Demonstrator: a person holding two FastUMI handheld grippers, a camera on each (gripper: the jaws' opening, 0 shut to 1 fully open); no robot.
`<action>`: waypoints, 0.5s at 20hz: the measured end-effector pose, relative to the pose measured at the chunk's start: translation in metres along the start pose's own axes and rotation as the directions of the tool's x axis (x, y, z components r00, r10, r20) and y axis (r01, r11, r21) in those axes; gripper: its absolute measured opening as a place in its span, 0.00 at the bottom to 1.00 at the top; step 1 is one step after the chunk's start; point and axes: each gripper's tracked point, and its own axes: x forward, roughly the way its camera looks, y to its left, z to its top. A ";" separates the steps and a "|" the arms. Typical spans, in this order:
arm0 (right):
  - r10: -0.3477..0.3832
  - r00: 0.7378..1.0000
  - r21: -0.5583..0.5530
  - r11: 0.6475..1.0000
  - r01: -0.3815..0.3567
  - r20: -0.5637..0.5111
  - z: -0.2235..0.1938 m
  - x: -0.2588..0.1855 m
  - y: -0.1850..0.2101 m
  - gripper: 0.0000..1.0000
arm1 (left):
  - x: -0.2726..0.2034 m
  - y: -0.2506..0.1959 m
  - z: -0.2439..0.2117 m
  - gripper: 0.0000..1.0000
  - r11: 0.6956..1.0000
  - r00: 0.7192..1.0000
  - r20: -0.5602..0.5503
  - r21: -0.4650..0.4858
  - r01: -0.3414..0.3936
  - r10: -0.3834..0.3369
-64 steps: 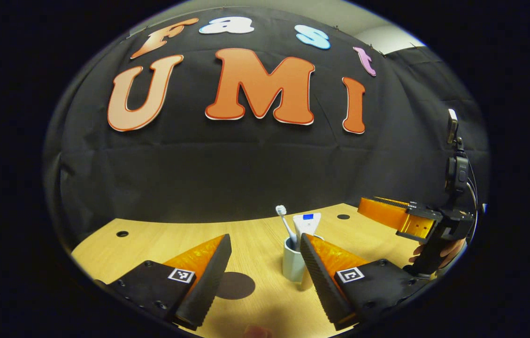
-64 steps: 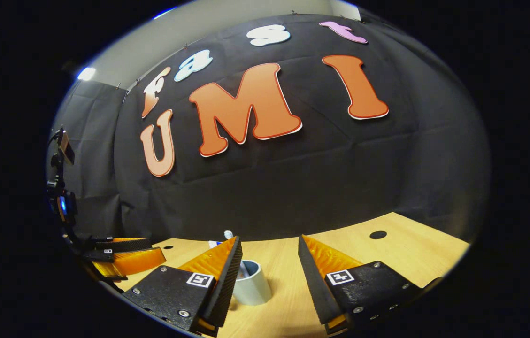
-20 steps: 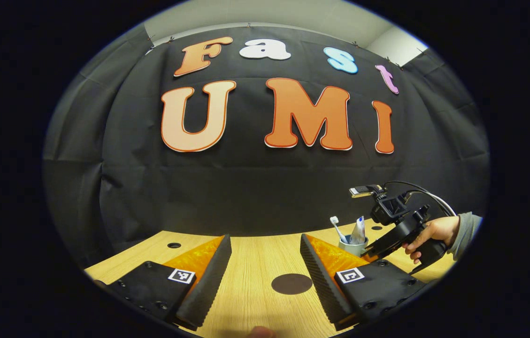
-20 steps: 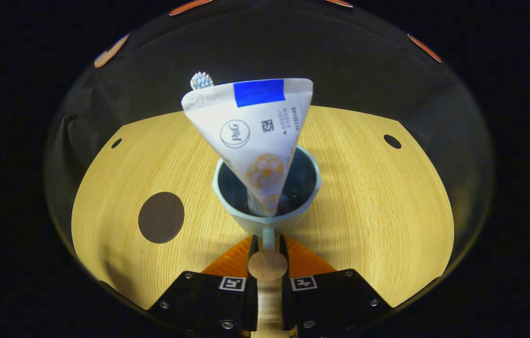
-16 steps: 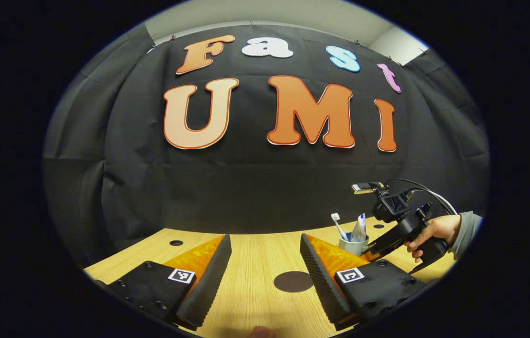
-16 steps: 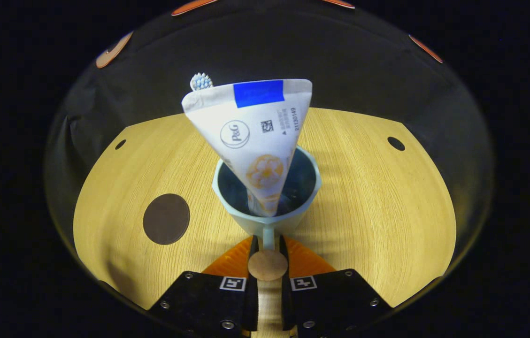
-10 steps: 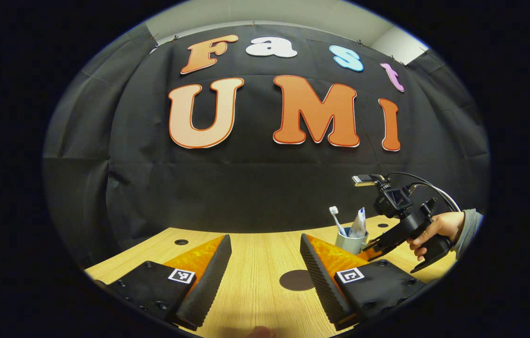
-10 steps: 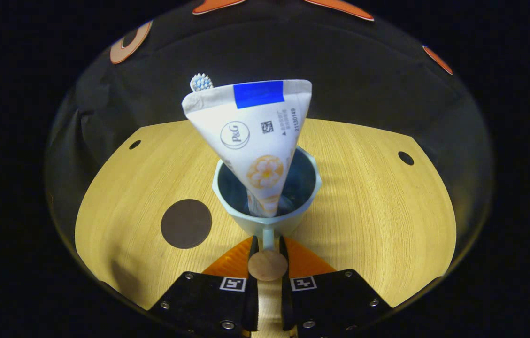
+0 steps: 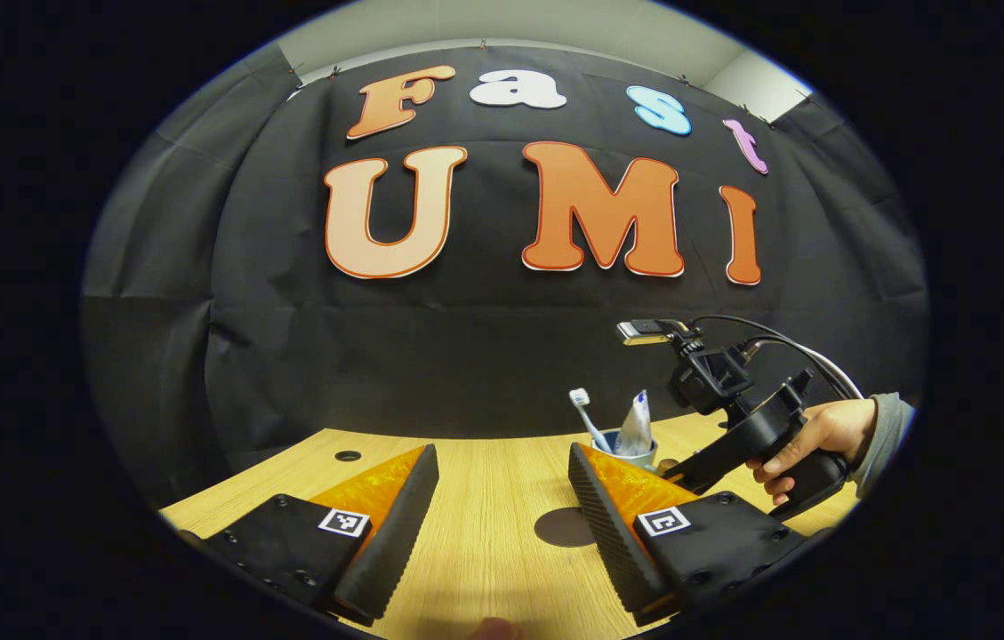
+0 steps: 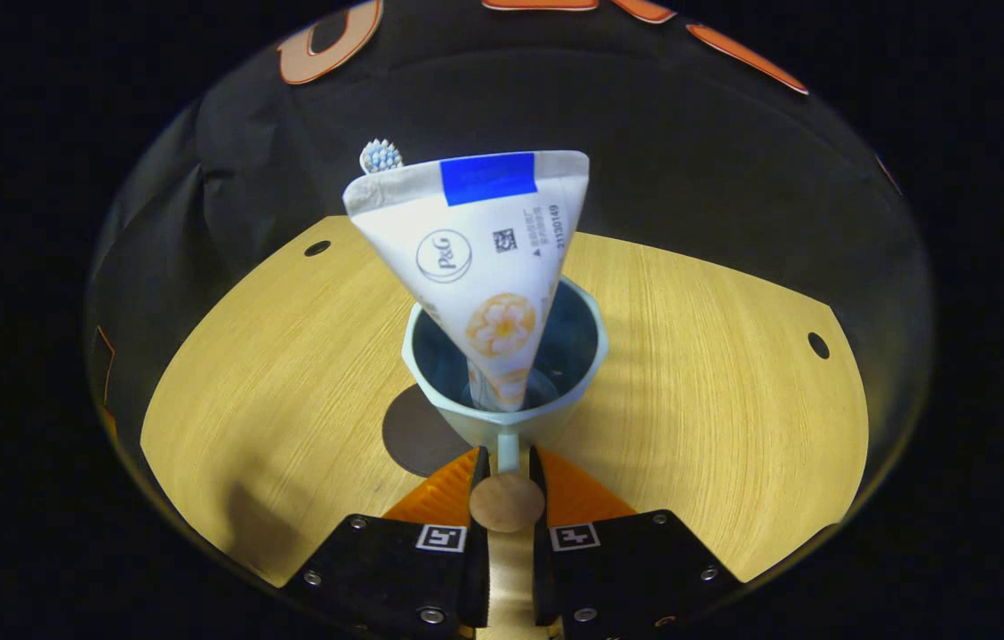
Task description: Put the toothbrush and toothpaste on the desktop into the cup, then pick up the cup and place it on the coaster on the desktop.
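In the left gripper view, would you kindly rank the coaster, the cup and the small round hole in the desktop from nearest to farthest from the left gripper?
1. Coaster: just ahead of the left gripper, by its right finger.
2. Cup: farther back, right, carried by the right gripper.
3. Hole: far left, near the wall.

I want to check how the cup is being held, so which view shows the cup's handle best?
The right gripper view: the cup sits close, its handle pinched between the right gripper jaws. In the left gripper view the cup is small and far off, its handle hidden where that gripper meets it.
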 end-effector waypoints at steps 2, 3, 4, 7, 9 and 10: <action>0.017 1.000 0.001 1.000 -0.017 -0.015 -0.002 -0.001 0.002 0.19 | 0.001 0.002 -0.002 0.92 1.000 1.000 -0.002 -0.007 0.002 -0.002; 0.022 1.000 -0.006 1.000 -0.022 -0.021 -0.002 -0.001 0.002 0.19 | 0.000 0.003 -0.004 0.94 1.000 1.000 -0.005 -0.010 0.003 -0.003; 0.024 0.999 -0.015 1.000 -0.025 -0.024 -0.002 -0.001 0.002 0.20 | 0.000 0.005 -0.005 0.94 1.000 1.000 -0.007 -0.013 0.001 -0.001; 0.038 0.998 -0.034 0.999 -0.039 -0.041 -0.002 -0.001 0.000 0.20 | 0.001 0.012 -0.007 0.94 1.000 1.000 -0.013 -0.017 -0.010 0.010; 0.053 0.997 -0.041 0.998 -0.055 -0.047 -0.002 -0.002 0.000 0.19 | -0.001 0.014 -0.009 0.94 1.000 1.000 -0.018 -0.019 -0.017 0.016; 0.057 0.997 -0.046 0.997 -0.059 -0.055 -0.003 -0.002 -0.001 0.20 | -0.002 0.015 -0.010 0.93 1.000 1.000 -0.019 -0.019 -0.018 0.017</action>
